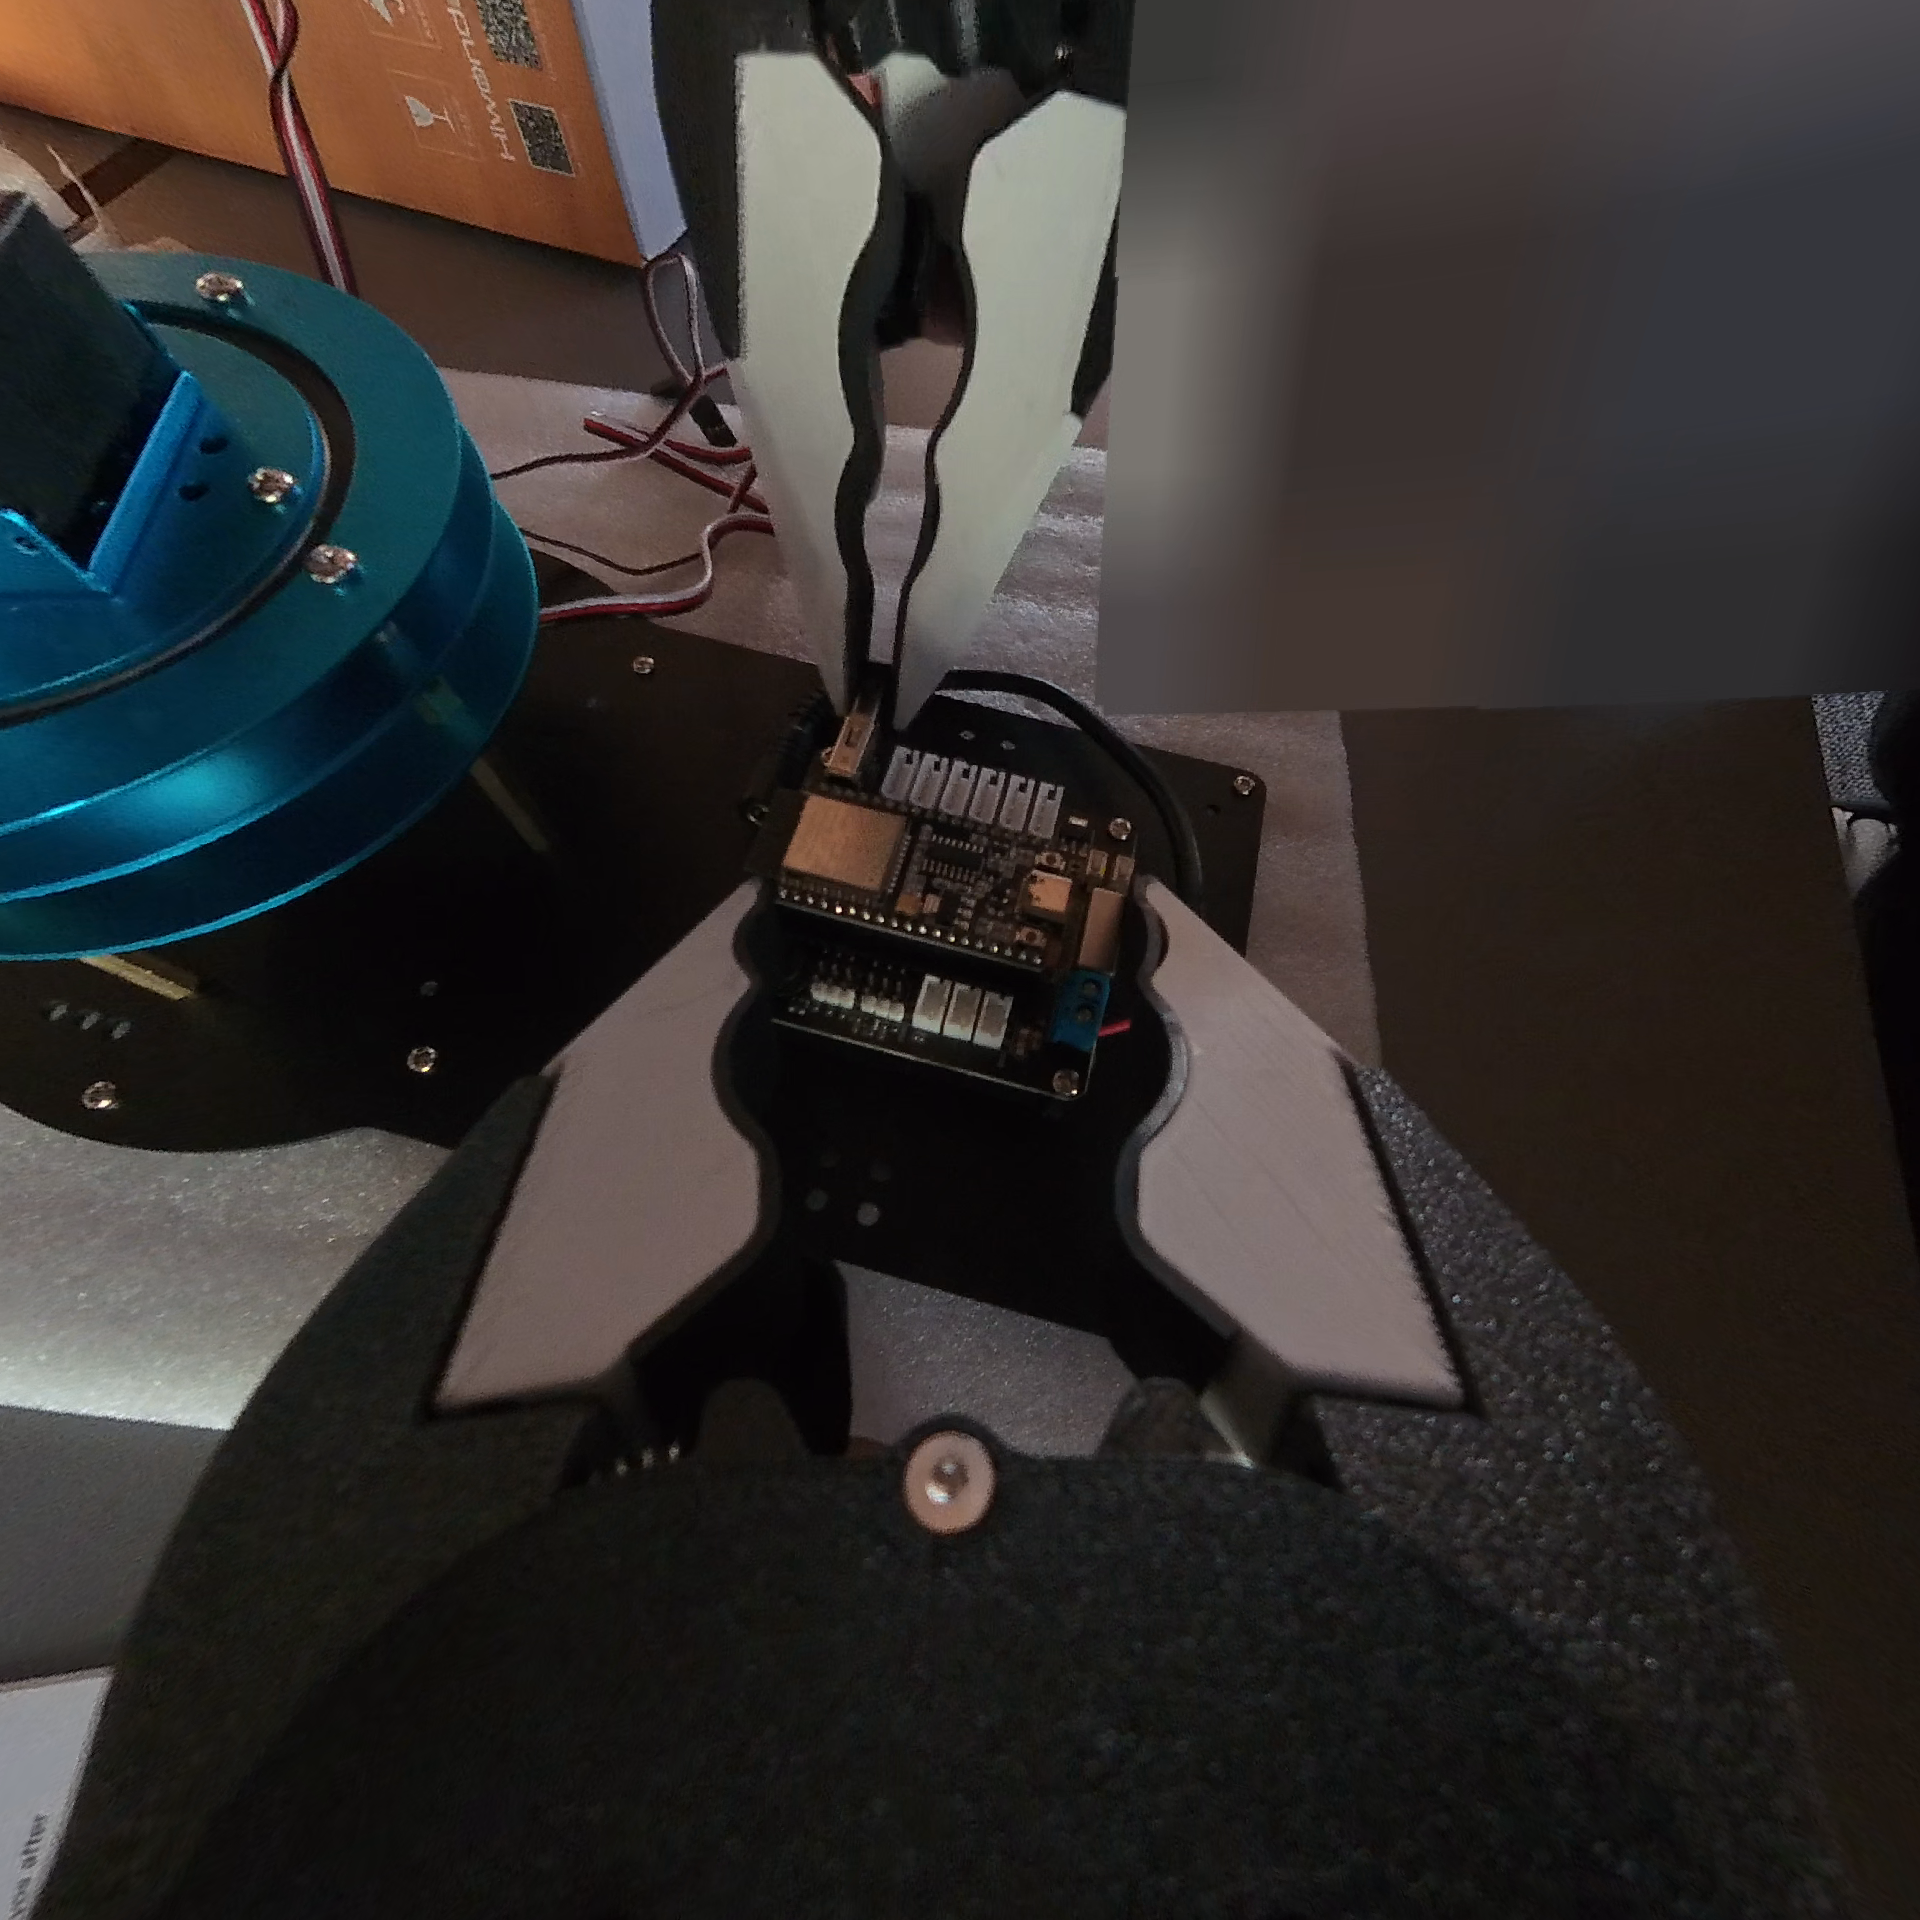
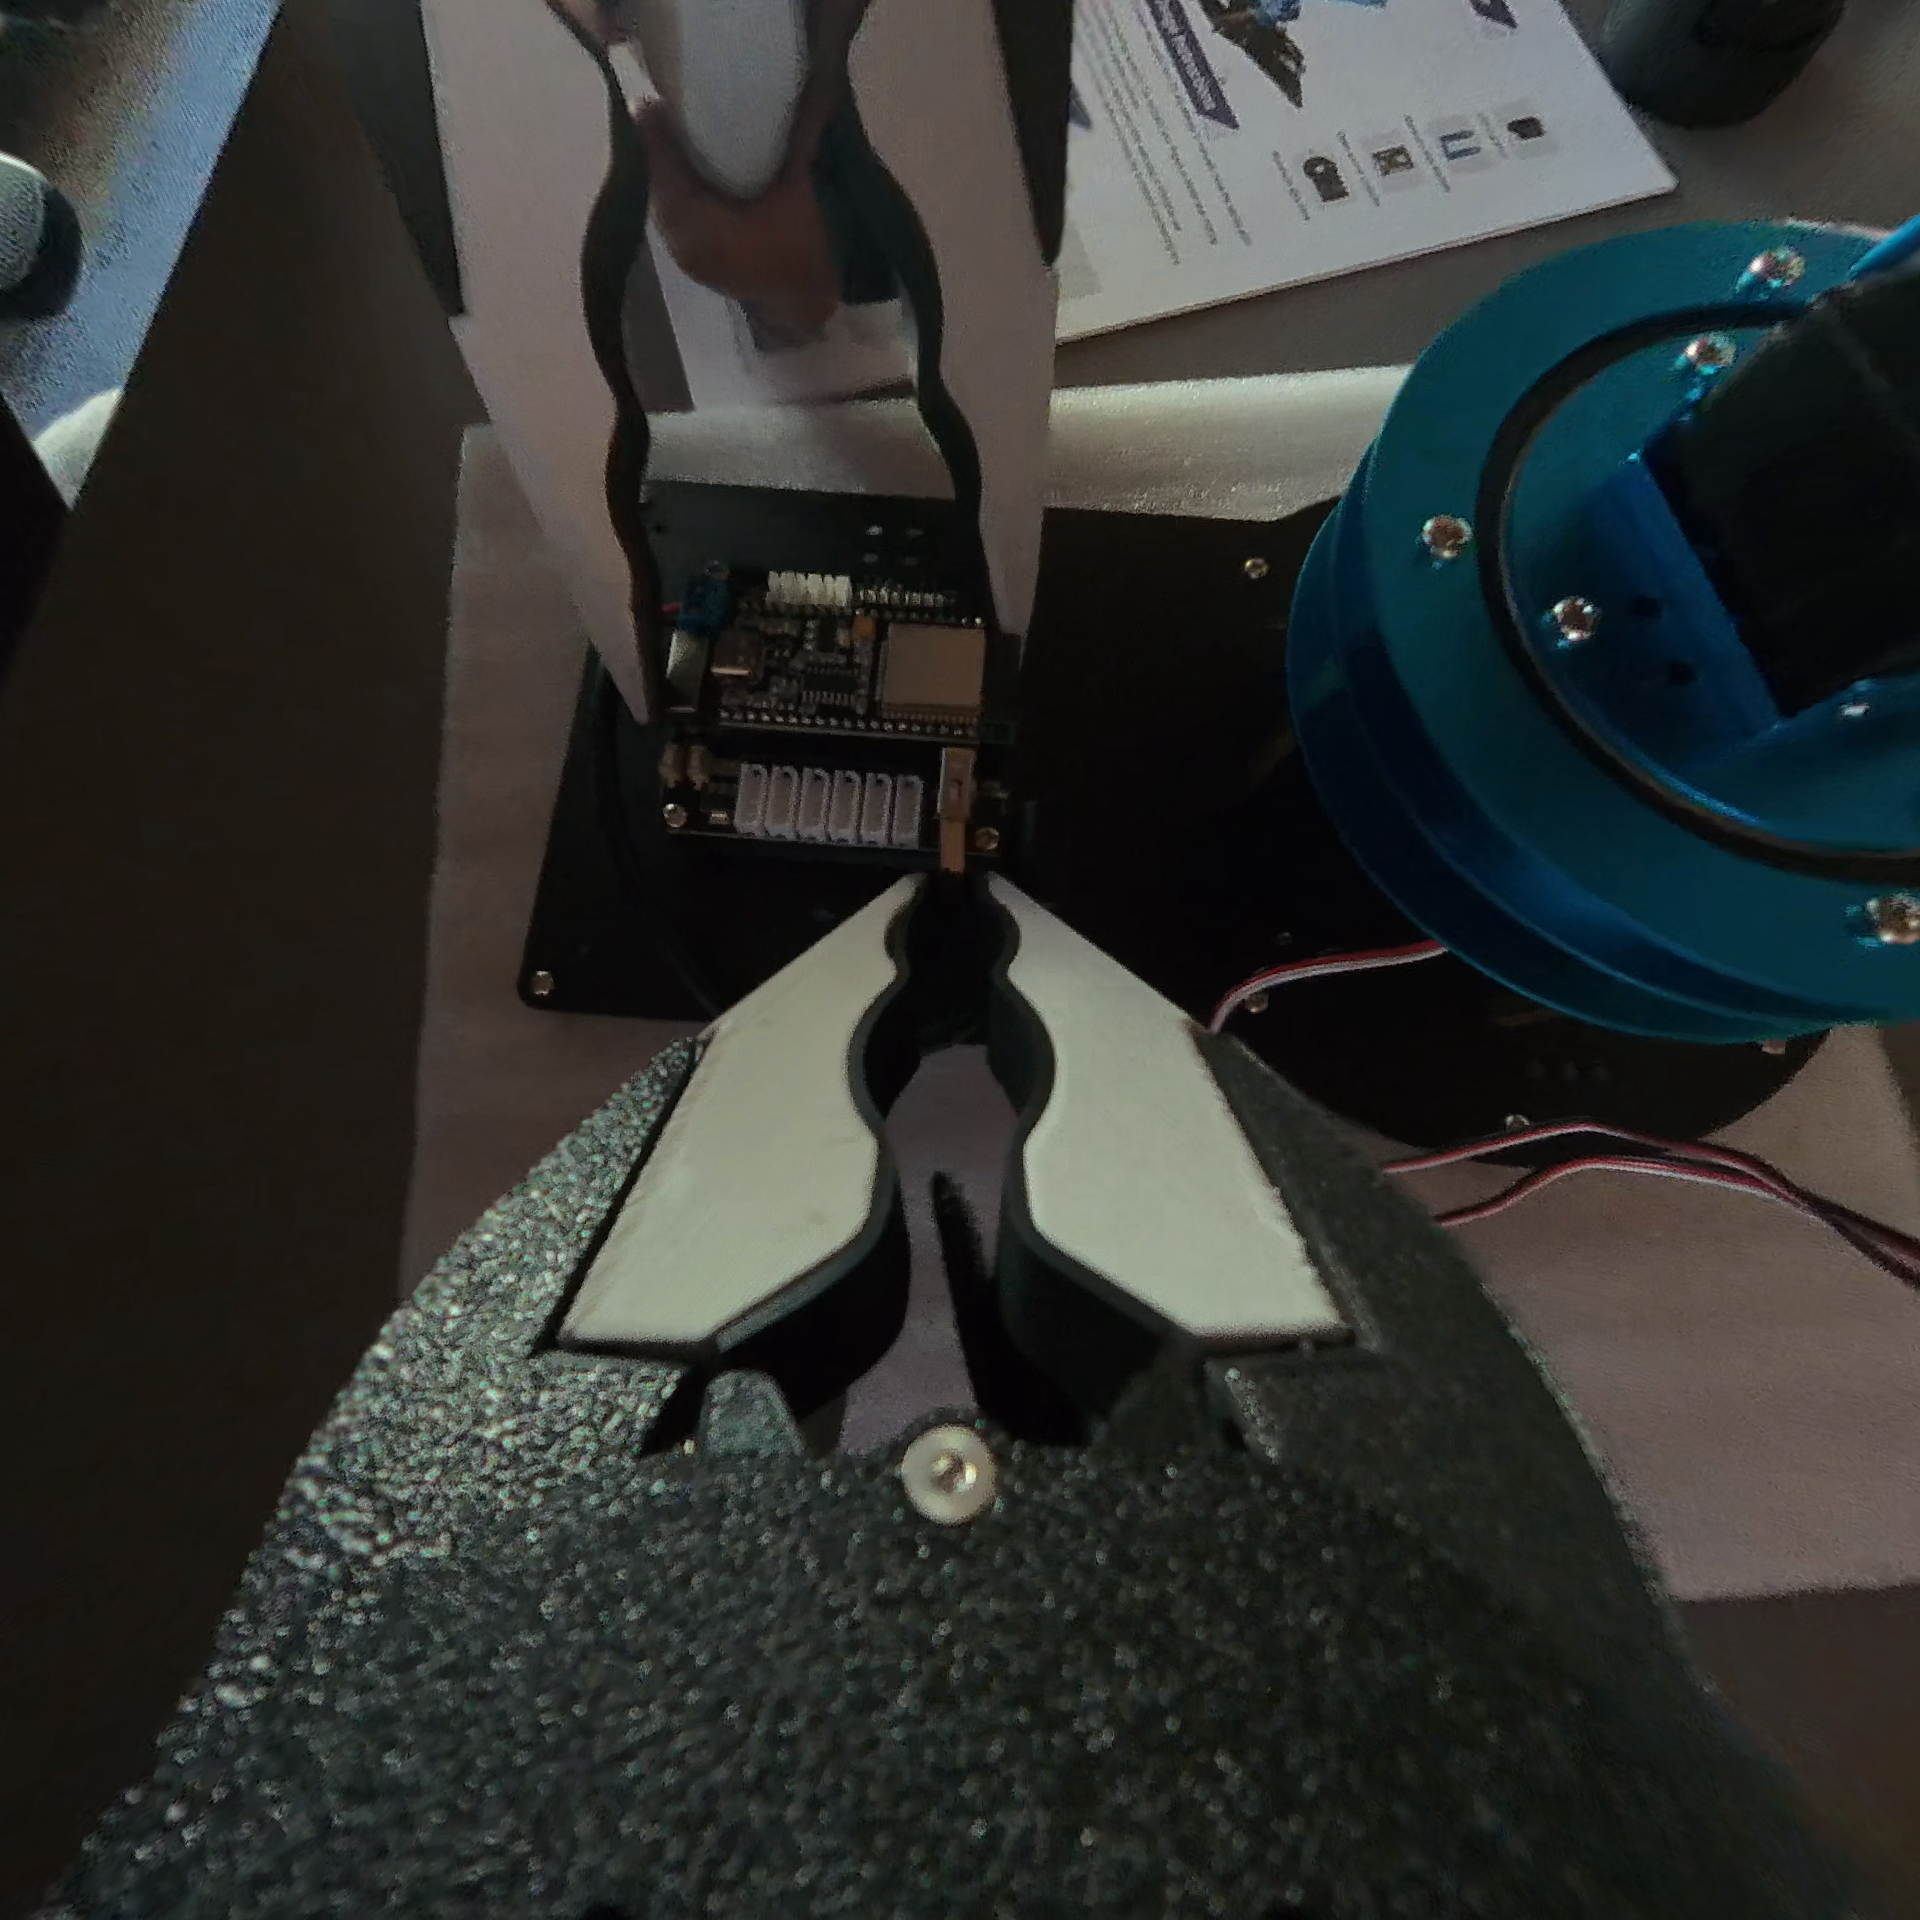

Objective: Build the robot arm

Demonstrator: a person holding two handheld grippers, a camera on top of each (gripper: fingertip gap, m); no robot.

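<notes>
Circuit board point(image 1: 940, 914) is sitting at centre frame in both wrist views, stacked in two tiers and mounted on a black base plate point(image 1: 644, 935). A small grey plug point(image 1: 857, 743) is standing at the board's edge beside a row of white connectors point(image 1: 977, 795).

Right tool point(image 2: 951, 883) is pinching down to a narrow gap right at that plug point(image 2: 951, 805); from the left wrist view its tips point(image 1: 868, 691) are reaching down from the upper centre and look closed on the plug.

Left tool point(image 1: 945, 899) is standing wide open, its fingers straddling the board on either side; contact with the board's edges cannot be told. In the right wrist view it point(image 2: 831, 665) is coming in from the top of the frame.

Blue round turntable base point(image 1: 239, 665) is sitting at left of the left view, at right point(image 2: 1621, 644) in the other. Striped servo wires point(image 2: 1662, 1174) are trailing across the foam sheet point(image 1: 208, 1268) on the table. A printed leaflet point(image 2: 1351, 135) is lying at upper right.
</notes>
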